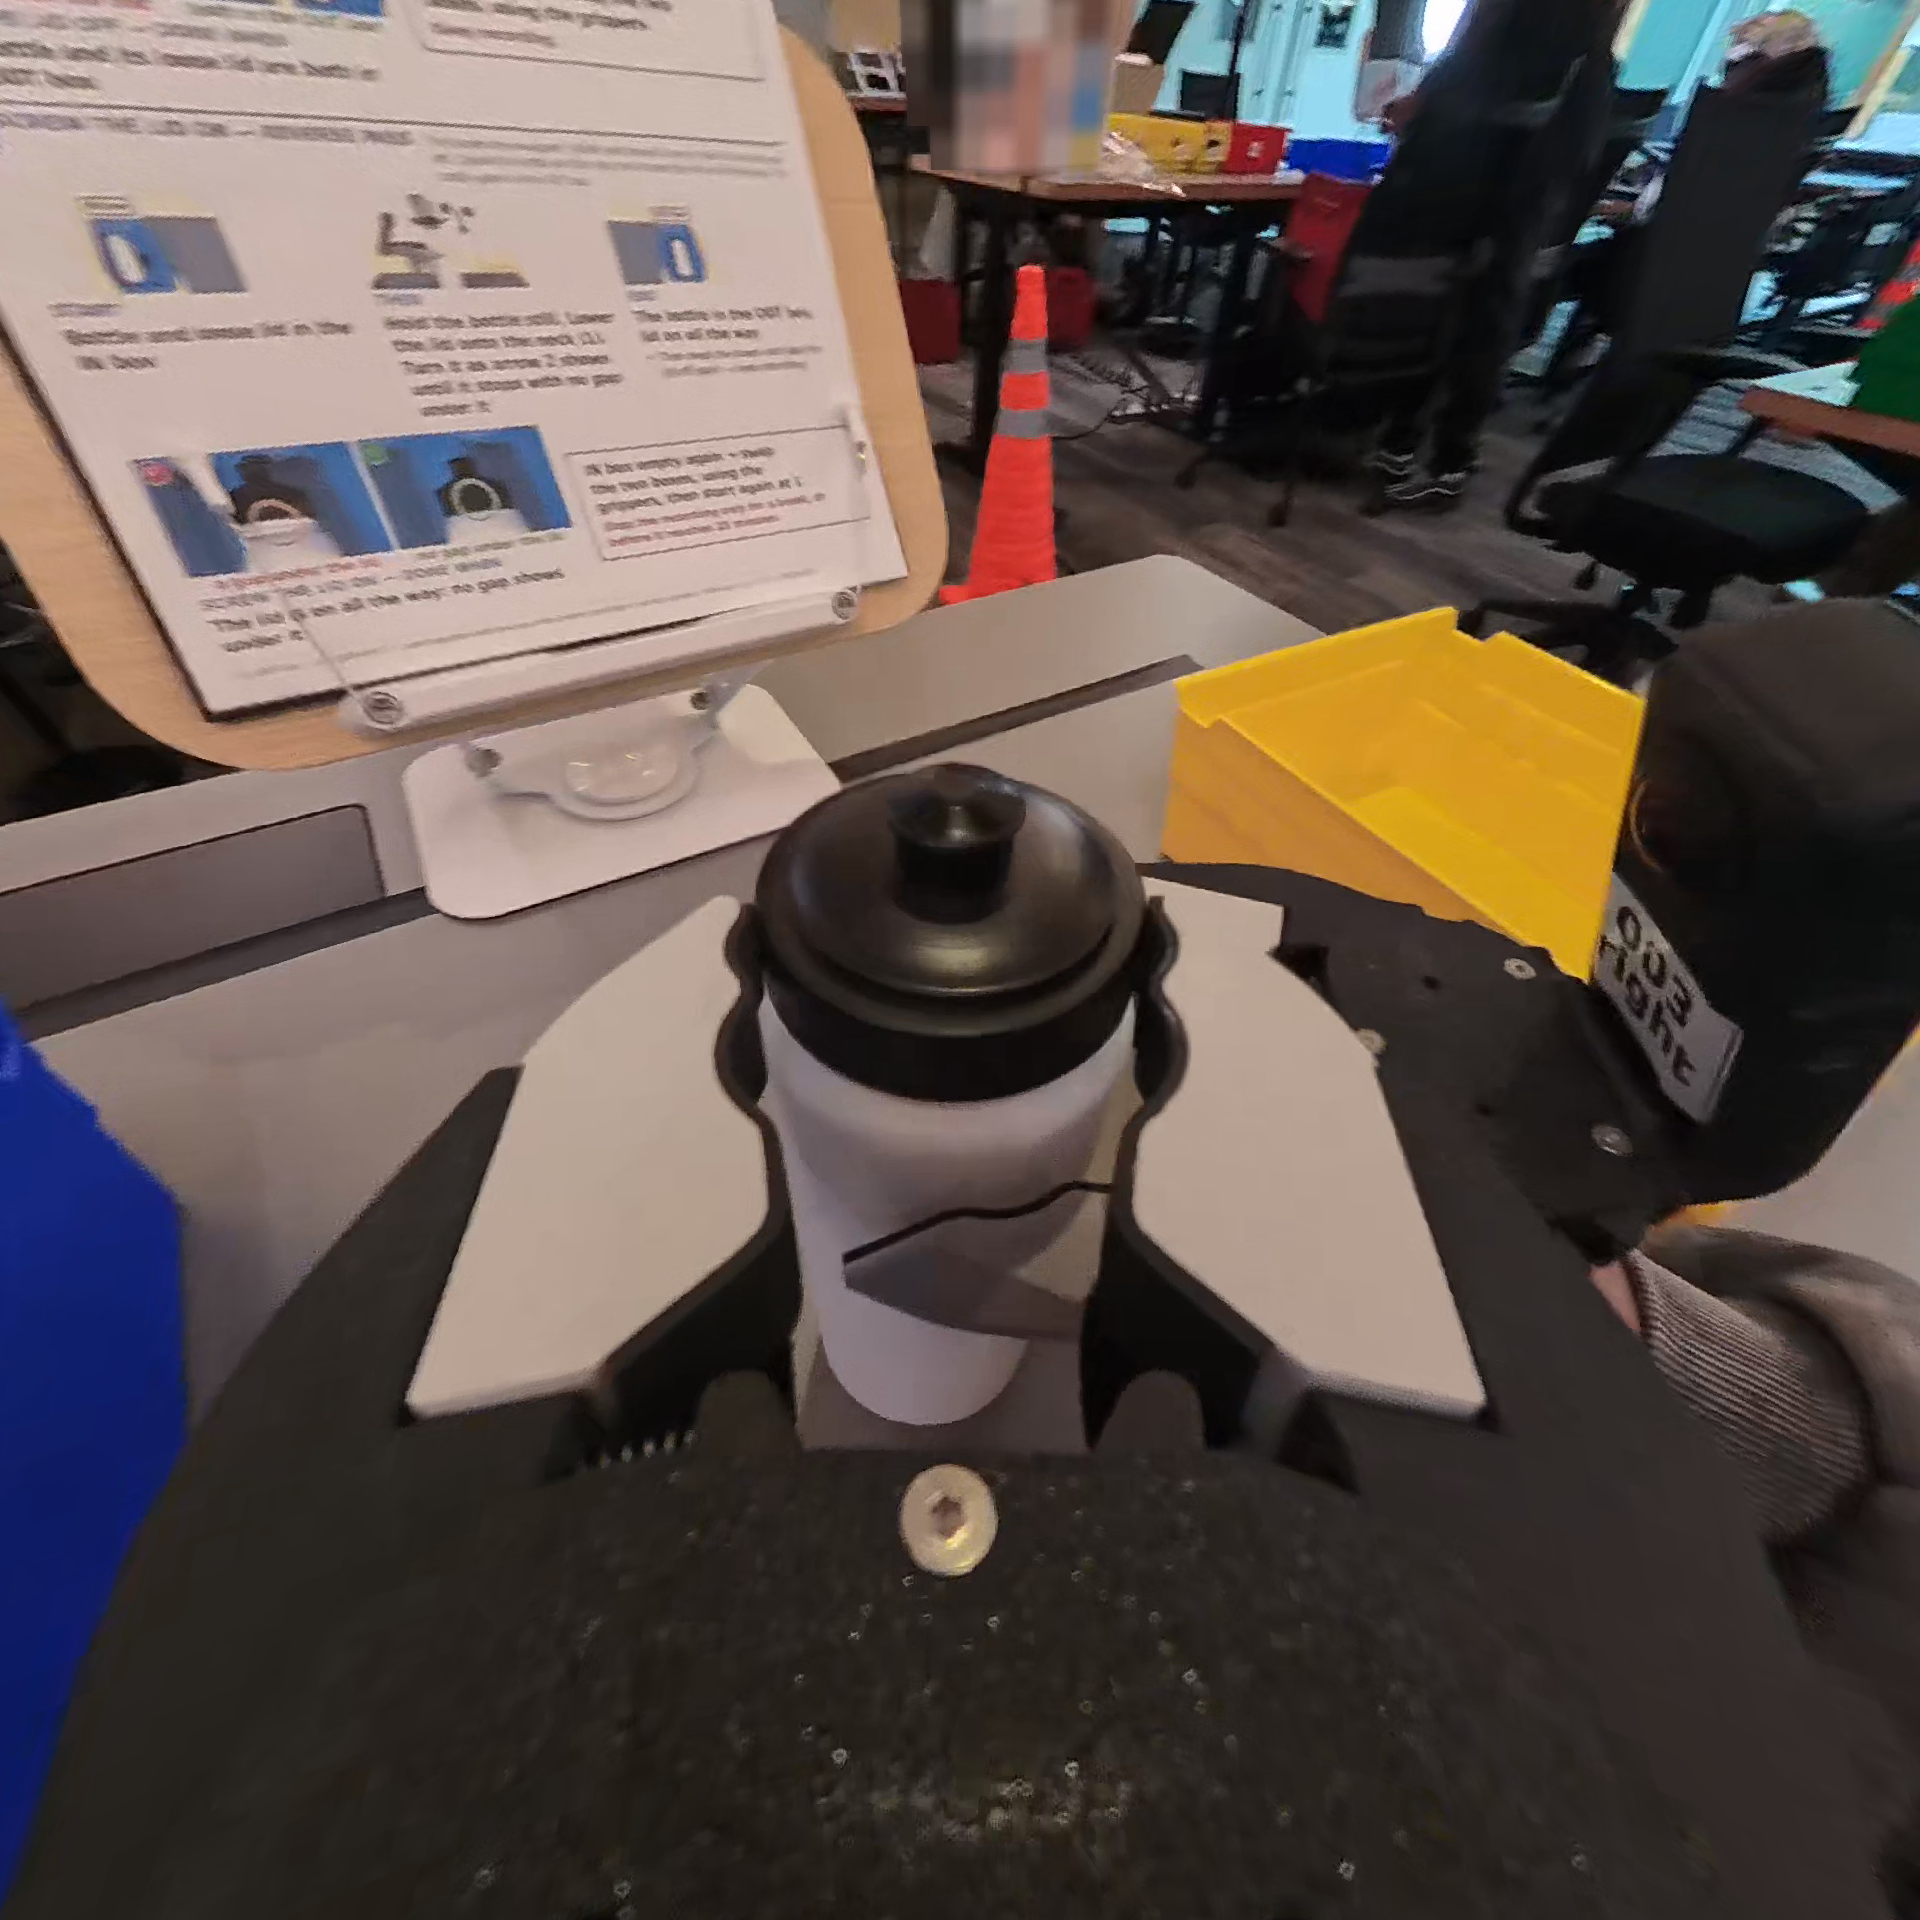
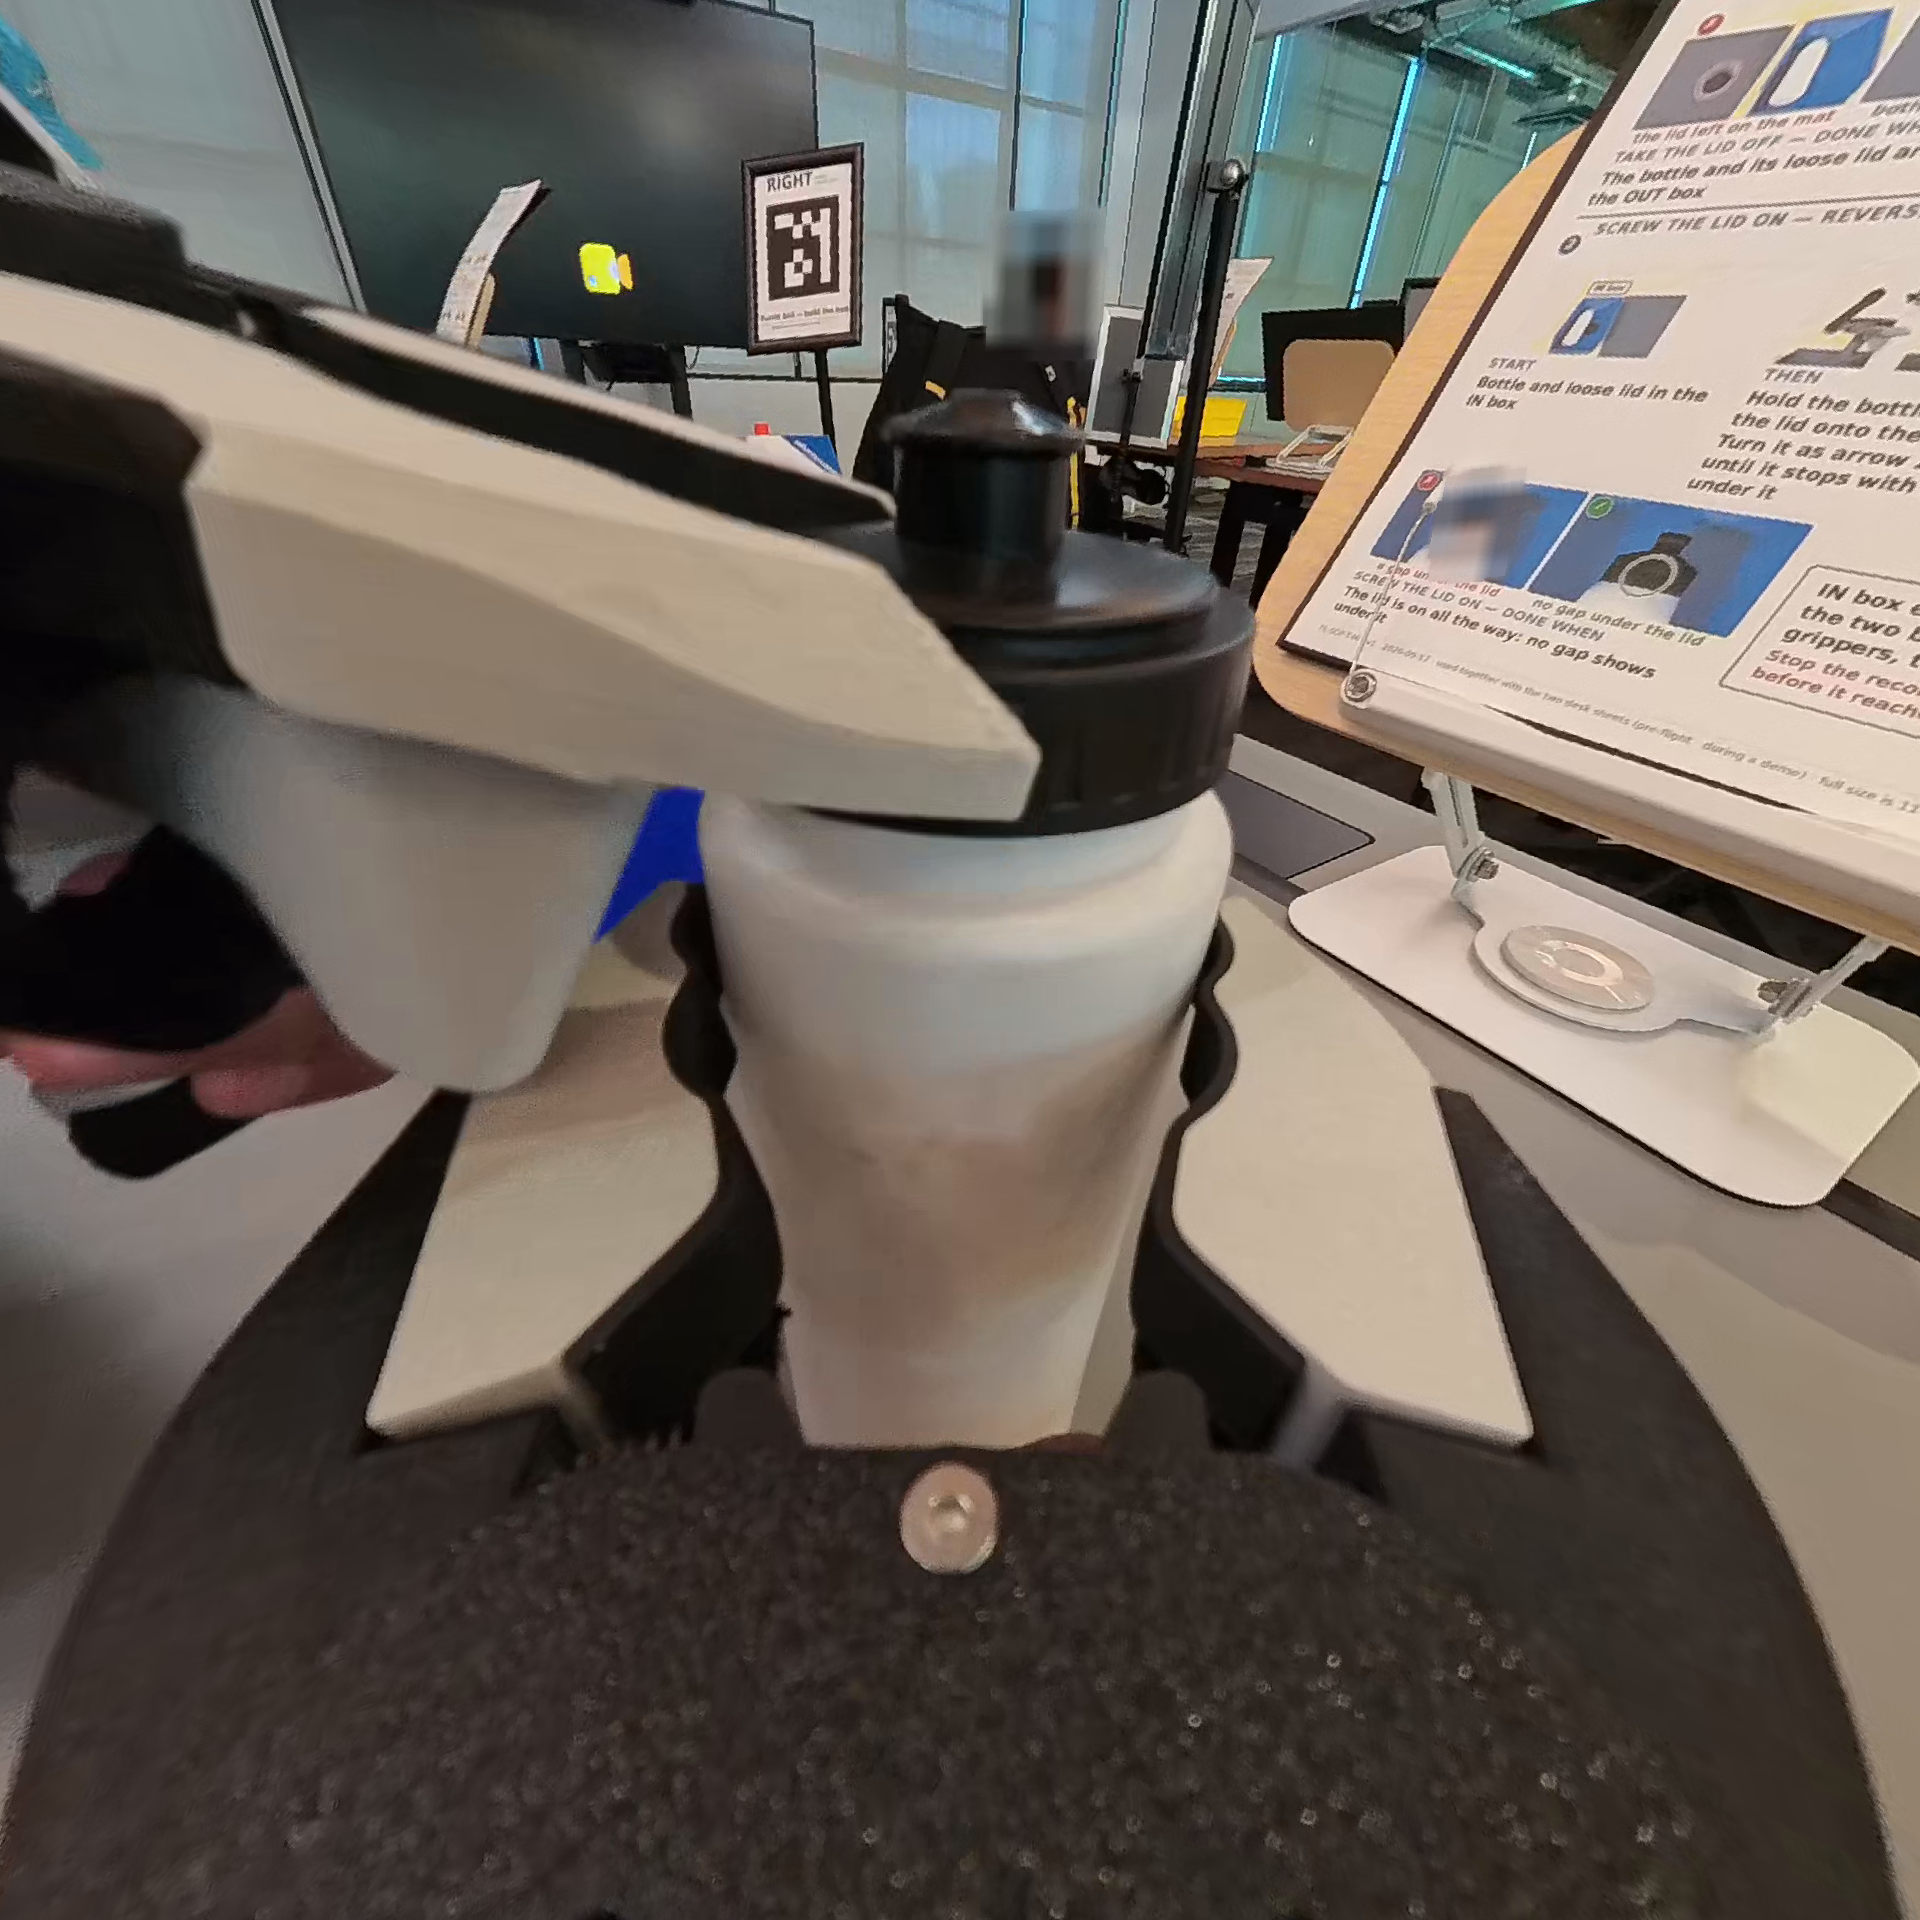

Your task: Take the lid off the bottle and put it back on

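Observation:
A white bottle (image 1: pixel 935 1132) stands upright on the grey table with a black spouted lid (image 1: pixel 935 914) on its neck. My left gripper (image 1: pixel 945 966) is shut on the lid, one finger on each side of its rim. My right gripper (image 2: pixel 951 987) is shut on the bottle's body (image 2: pixel 956 1143), below the lid (image 2: pixel 1122 665). In the right wrist view the left gripper's near finger (image 2: pixel 623 623) reaches in from the left and lies against the lid. In the left wrist view one right finger (image 1: pixel 966 1278) crosses the bottle low down.
A yellow bin (image 1: pixel 1403 769) stands to the right behind the bottle. A blue bin (image 1: pixel 73 1351) is at the left edge. An instruction sheet on a white stand (image 1: pixel 436 312) is behind the bottle, and shows in the right wrist view (image 2: pixel 1662 416). An orange cone (image 1: pixel 1023 447) stands on the floor beyond the table.

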`<action>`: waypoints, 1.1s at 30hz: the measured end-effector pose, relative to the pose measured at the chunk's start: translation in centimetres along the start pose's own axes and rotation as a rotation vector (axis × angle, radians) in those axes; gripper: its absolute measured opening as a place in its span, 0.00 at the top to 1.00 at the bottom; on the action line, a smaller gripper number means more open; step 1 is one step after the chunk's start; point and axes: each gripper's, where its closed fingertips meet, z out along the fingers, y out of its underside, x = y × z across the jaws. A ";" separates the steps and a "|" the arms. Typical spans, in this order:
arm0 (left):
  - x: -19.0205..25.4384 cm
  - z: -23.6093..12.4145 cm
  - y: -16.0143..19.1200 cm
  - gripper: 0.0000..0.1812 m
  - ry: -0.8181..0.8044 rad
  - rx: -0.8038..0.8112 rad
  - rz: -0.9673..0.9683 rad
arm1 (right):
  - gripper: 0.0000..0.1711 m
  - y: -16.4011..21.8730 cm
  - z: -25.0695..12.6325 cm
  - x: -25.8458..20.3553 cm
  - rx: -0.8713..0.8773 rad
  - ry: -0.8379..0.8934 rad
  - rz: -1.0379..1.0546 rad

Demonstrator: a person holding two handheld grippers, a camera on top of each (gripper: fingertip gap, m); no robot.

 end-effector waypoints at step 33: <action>-0.2 -2.5 1.4 0.61 1.707 -0.329 0.546 | 0.49 -0.1 0.3 -1.9 -0.009 -0.088 0.002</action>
